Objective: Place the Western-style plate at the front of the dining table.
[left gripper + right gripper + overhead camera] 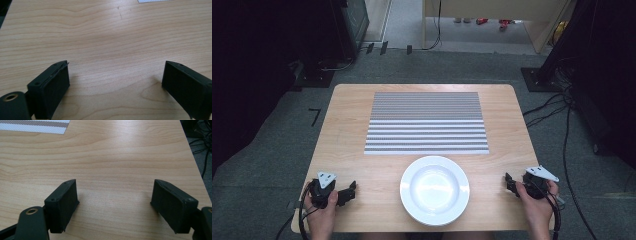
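Lower centre of the high view: white plate [434, 189], sitting flat on the wooden table [352, 130], right way up with the bowl facing the ceiling. Round, so no long axis to call and no way to say where it points; rim close to the near table edge. Just above it in the frame, striped grey placemat [427, 122], long side running left to right, stripes the same way, lying square to the table, near edge just clear of the plate's rim. Lower left: left gripper [349, 190] held in the left hand [321, 212], jaws aimed right toward the plate, well short of it. Lower right: right gripper [510, 183] in the right hand [537, 205], jaws aimed left at the plate, also apart from it. From the left gripper view: jaws standing wide, bare wood grain between them, nothing gripped. Same story in the right gripper view: jaws spread, bare wood between, a corner of the placemat at the upper left of that frame. Possibly resting on the tabletop, both of them, though contact hard to judge from these angles.
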The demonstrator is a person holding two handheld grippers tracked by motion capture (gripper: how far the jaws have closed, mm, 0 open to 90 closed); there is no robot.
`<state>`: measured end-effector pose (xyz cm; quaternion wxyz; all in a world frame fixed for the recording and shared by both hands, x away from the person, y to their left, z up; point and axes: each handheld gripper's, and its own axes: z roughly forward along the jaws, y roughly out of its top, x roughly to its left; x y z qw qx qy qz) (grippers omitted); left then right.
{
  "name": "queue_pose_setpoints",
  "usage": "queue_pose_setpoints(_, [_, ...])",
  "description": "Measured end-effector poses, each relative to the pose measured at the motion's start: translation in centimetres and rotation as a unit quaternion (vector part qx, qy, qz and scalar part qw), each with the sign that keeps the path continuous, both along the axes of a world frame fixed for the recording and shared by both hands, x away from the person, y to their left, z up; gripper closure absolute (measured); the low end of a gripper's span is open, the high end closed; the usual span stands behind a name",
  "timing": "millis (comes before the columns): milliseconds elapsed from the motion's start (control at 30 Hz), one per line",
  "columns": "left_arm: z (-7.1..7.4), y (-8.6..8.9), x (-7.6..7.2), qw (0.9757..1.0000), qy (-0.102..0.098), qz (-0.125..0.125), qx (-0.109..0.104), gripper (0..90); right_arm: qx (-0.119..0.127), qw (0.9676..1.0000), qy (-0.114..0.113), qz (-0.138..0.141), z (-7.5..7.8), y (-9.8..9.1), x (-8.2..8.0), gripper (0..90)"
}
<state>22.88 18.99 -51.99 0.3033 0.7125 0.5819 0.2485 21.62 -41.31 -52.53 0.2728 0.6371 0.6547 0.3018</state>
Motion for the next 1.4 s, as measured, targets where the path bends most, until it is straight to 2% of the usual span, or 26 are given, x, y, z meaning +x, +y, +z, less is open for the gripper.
queue_pose_setpoints(67, [0.0,-0.1,0.3,0.9999,0.007,-0.009,0.002,1.2,0.001,0.9999,0.001,-0.017,0.0,0.3,-0.1,20.5])
queue_pose_setpoints(133, [0.0,-0.3,0.5,1.0,0.007,0.004,0.001,0.4,0.001,0.9994,0.004,-0.035,0.0,0.5,-0.1,17.0])
queue_pose_setpoints(400, [0.0,-0.2,0.5,1.0,0.008,-0.001,0.002,0.3,0.001,0.9993,0.008,-0.036,0.0,0.5,0.2,12.2])
queue_pose_setpoints(600, [0.2,-0.7,0.6,1.0,0.002,0.001,0.008,0.3,0.001,0.9986,0.012,-0.052,0.0,0.8,0.5,9.6])
queue_pose_setpoints(700, [0.3,-1.2,0.7,1.0,-0.003,-0.001,0.001,0.3,0.001,0.9981,0.014,-0.06,-0.1,1.0,0.6,6.9])
queue_pose_setpoints(767, [0.5,-1.6,0.7,0.9999,-0.004,-0.006,-0.009,0.3,0.011,0.9976,0.018,-0.065,0.1,1.2,0.7,5.2])
queue_pose_setpoints(867, [1.0,-2.4,0.6,0.9995,-0.01,-0.016,-0.026,0.3,0.024,0.9979,0.017,-0.058,0.1,1.7,0.9,5.0])
queue_pose_setpoints(967, [1.9,-3.4,0.2,0.9981,-0.027,-0.031,-0.046,0.3,0.015,0.9989,0.015,-0.041,0.4,2.8,1.0,4.7])
queue_pose_setpoints(1067, [2.5,-4.4,-0.1,0.9971,-0.034,-0.046,-0.05,0.4,0.013,0.9994,0.01,-0.031,0.7,3.6,0.9,4.7])
queue_pose_setpoints(1233, [2.7,-5.4,-0.3,0.9959,-0.034,-0.063,-0.056,0.4,0.027,0.9995,0.0,-0.015,1.4,4.5,0.5,4.8])
queue_pose_setpoints(1400, [3.0,-5.9,-0.5,0.9944,-0.033,-0.067,-0.076,0.4,0.038,0.9992,-0.009,-0.001,1.9,5.3,0.2,5.0])
